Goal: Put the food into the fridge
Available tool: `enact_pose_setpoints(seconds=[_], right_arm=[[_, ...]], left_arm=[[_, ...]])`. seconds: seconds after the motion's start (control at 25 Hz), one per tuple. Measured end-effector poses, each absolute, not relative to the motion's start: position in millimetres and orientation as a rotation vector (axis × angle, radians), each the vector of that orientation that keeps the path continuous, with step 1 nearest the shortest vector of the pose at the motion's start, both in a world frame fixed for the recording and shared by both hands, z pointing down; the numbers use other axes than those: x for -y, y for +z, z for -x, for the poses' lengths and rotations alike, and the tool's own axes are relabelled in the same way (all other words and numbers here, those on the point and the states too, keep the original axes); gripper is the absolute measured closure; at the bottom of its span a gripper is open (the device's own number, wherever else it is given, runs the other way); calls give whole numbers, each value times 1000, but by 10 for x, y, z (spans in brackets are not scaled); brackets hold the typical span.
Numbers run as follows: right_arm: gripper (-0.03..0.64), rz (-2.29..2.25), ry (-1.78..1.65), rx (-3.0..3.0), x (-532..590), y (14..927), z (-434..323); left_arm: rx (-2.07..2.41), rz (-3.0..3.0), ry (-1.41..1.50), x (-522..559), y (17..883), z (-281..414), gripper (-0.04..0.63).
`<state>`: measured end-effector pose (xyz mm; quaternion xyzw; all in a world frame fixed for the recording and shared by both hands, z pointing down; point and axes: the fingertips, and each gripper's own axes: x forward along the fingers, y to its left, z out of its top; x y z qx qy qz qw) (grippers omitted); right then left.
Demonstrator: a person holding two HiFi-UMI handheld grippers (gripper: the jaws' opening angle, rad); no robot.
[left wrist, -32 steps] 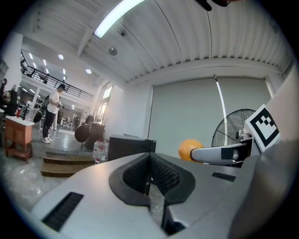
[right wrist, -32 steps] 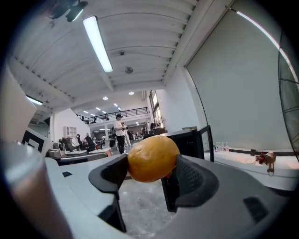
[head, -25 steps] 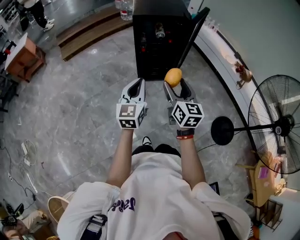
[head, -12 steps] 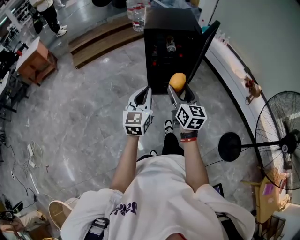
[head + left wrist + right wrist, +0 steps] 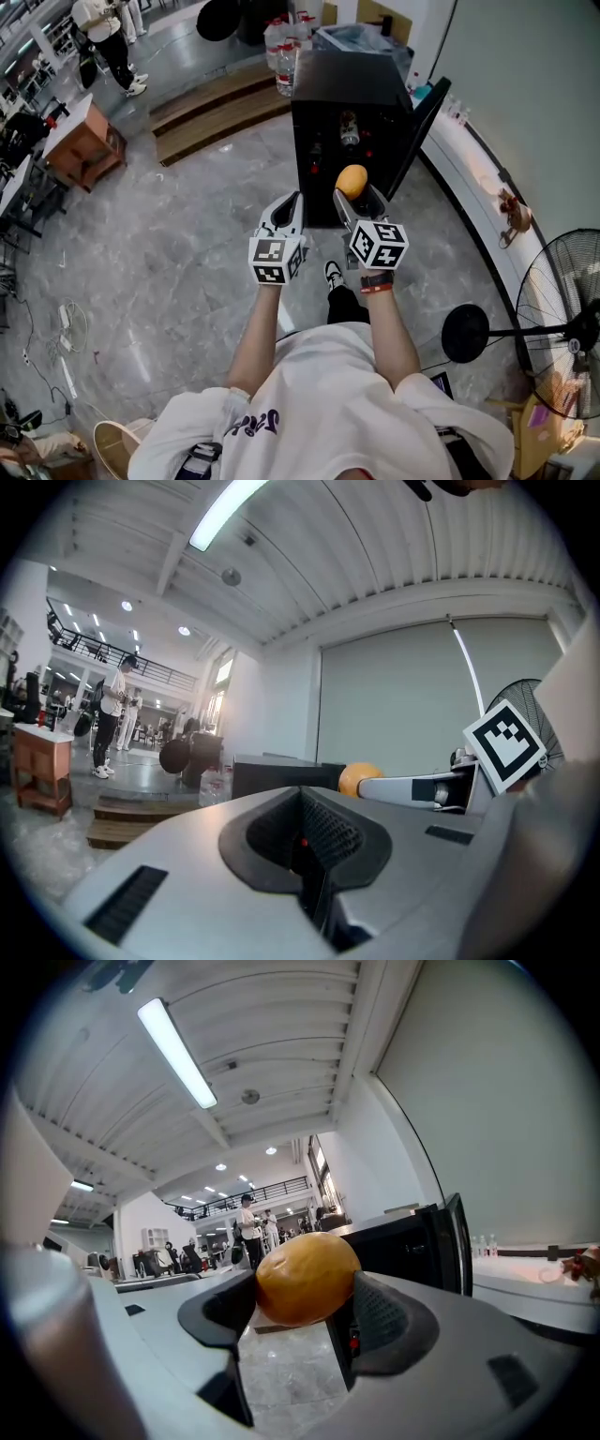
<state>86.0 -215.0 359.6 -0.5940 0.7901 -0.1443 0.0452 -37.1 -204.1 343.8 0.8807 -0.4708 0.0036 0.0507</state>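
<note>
A small black fridge (image 5: 349, 84) stands on the floor ahead, its door (image 5: 419, 131) swung open to the right and bottles showing on the shelves inside. My right gripper (image 5: 356, 199) is shut on a round orange fruit (image 5: 351, 181), held level just in front of the fridge's opening. The right gripper view shows the orange (image 5: 307, 1277) pinched between both pads, with the fridge (image 5: 403, 1241) behind it. To its left my left gripper (image 5: 284, 212) is shut and holds nothing. In the left gripper view its jaws (image 5: 305, 841) meet, and the orange (image 5: 357, 778) shows to the right.
A standing fan (image 5: 562, 328) and its round base (image 5: 466, 333) are at the right, by a white curved ledge (image 5: 478, 173). A wooden step (image 5: 220, 103) and water bottles (image 5: 284, 42) lie left of the fridge. A wooden table (image 5: 84, 141) and people (image 5: 108, 37) are far left.
The person has walked toward the fridge, which now sits closer to both grippers. The orange stays held in the right gripper and the left one stays shut.
</note>
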Motion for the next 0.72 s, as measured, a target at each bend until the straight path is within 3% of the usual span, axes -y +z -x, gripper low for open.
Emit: enact_pose_setpoints(seconds=[0.72], right_arm=[[278,1818,-541,-2491,2930,4142,-1077]], left_arm=[[1397,-2664,72,2737,3871,38,578]])
